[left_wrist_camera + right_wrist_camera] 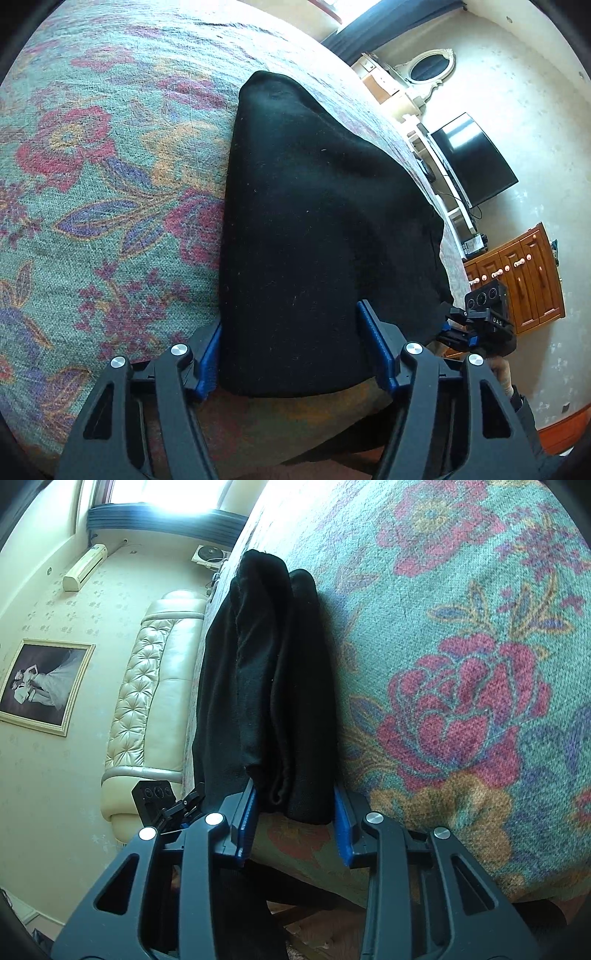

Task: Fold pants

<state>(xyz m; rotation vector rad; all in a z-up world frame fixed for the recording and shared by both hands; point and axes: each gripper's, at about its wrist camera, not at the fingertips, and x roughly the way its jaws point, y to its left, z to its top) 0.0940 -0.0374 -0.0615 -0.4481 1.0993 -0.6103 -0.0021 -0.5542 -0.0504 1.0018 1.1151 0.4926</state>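
Black pants (314, 206) lie bunched lengthwise on a floral bed cover (92, 177), close to the bed's right edge. My left gripper (291, 317) straddles their near end, and both blue pads touch the cloth; more fabric spills past the right finger. In the right wrist view the pants (273, 664) show as a thick stack of folds running away along the bed cover (461, 701). My right gripper (295, 786) is shut on the near end of that stack, a pad pressed against each side. Each view shows the other gripper's camera housing (485, 299) (153, 794) just beside the pants.
Off the bed's side stand a wooden dresser (524, 280), a dark TV (476, 162) on a white shelf and an oval mirror (430, 68). A padded cream headboard (155, 701), a framed picture (44, 686) and an air conditioner (85, 566) line the wall.
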